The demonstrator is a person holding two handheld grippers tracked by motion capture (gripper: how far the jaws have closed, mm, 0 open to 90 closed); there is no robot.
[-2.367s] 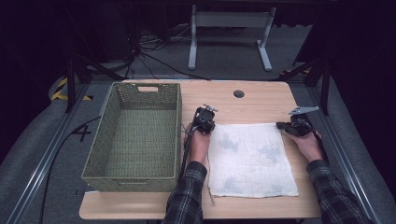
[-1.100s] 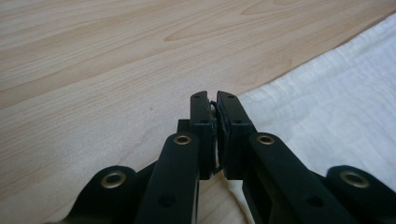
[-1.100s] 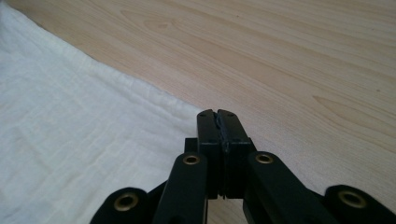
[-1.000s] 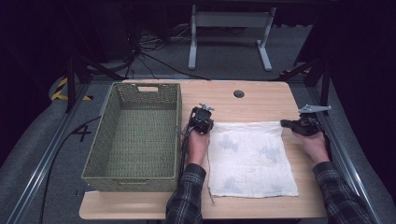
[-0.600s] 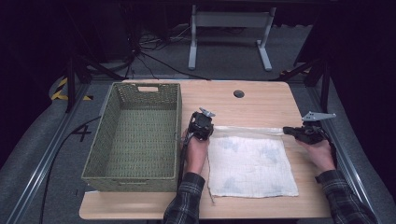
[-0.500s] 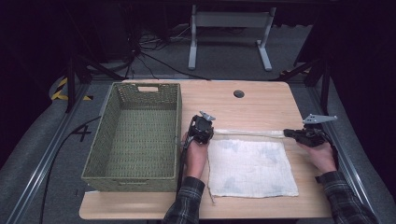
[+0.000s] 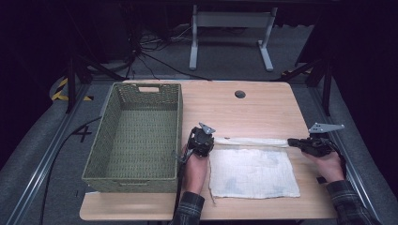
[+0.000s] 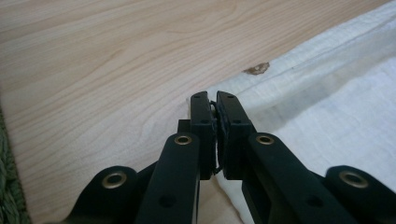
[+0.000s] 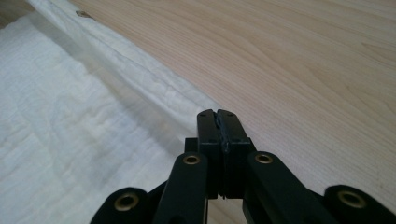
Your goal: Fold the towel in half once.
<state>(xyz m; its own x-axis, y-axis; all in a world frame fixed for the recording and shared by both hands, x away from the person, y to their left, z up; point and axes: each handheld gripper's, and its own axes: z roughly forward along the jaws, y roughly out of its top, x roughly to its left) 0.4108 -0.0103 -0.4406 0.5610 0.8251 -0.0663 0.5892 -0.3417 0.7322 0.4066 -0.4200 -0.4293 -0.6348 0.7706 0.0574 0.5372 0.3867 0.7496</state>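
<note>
Wooden table (image 7: 263, 105), dark room behind, green woven basket (image 7: 136, 136) at left. White cloth (image 7: 253, 171) is spread flat right of the basket. Far edge is lifted and drawn toward the person, presumably for a fold in half. Left gripper (image 8: 214, 109) is clamped on the far-left corner, right gripper (image 9: 218, 122) on the far-right corner, so the edge is kept taut and straight between them.

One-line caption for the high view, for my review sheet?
Left gripper and right gripper pinch the far corners of a white woven cloth on the wooden table, beside a green wicker basket.
</note>
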